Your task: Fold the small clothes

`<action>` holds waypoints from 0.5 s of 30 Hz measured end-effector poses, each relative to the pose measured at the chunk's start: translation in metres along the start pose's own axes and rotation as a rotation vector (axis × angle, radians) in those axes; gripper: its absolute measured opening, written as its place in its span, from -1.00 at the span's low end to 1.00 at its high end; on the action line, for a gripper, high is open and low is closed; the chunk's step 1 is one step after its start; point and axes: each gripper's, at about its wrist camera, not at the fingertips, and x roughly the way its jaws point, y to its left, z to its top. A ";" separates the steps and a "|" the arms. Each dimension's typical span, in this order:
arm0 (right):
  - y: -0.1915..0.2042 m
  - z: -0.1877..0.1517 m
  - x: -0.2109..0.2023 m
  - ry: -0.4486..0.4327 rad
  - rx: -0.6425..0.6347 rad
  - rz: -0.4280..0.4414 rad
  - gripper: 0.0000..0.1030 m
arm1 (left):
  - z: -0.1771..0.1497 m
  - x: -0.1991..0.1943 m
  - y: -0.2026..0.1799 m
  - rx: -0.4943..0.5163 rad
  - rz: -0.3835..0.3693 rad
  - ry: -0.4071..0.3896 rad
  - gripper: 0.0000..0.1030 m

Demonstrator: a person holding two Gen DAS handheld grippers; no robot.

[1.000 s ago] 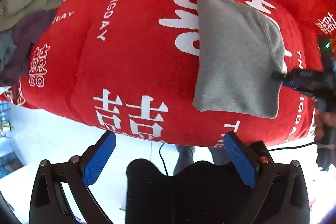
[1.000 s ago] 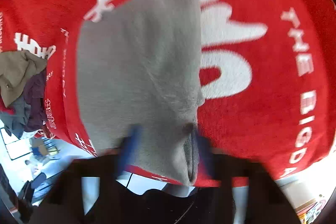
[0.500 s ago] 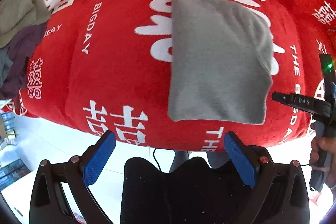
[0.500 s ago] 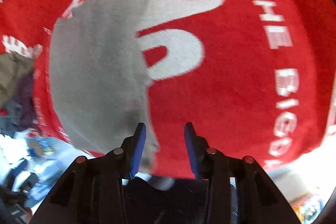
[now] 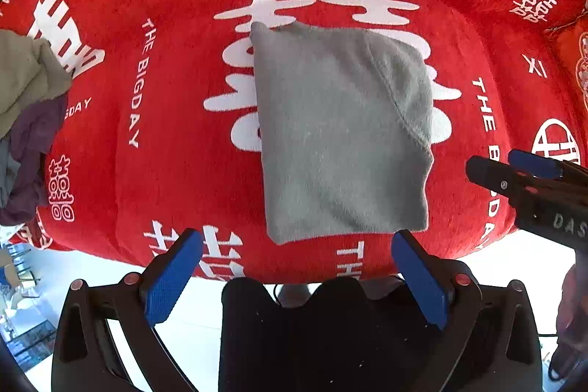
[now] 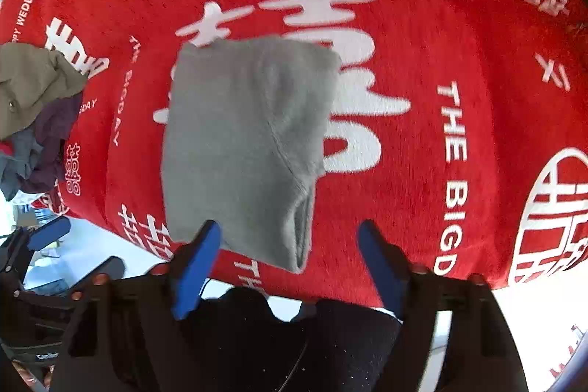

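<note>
Released since earlier frame: folded grey fleece garment (image 5: 341,134) flat mid red plush blanket (image 5: 165,171), toward near edge. Right gripper (image 6: 290,267) and left gripper (image 5: 294,278) both spread, empty.

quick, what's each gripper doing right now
left gripper: open, holding nothing.
right gripper: open, holding nothing; folded grey garment lies free on the red blanket.
</note>
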 end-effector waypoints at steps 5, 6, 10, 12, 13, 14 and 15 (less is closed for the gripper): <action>0.023 -0.003 -0.015 -0.109 -0.002 -0.066 0.80 | 0.003 -0.005 0.015 0.037 -0.019 -0.038 1.00; 0.027 -0.005 -0.018 -0.135 0.004 -0.074 0.83 | 0.004 -0.006 0.019 0.049 -0.026 -0.043 1.00; 0.038 -0.010 -0.029 -0.215 0.074 -0.075 1.00 | 0.002 -0.017 0.034 0.103 -0.032 -0.091 1.00; 0.042 -0.012 -0.029 -0.213 0.106 -0.078 1.00 | 0.000 -0.019 0.041 0.120 -0.029 -0.106 1.00; 0.044 -0.014 -0.028 -0.205 0.118 -0.088 1.00 | -0.001 -0.020 0.045 0.117 -0.031 -0.108 1.00; 0.046 -0.016 -0.027 -0.192 0.126 -0.098 1.00 | -0.002 -0.019 0.049 0.111 -0.034 -0.108 1.00; 0.047 -0.017 -0.026 -0.177 0.132 -0.106 1.00 | -0.003 -0.018 0.053 0.104 -0.040 -0.104 1.00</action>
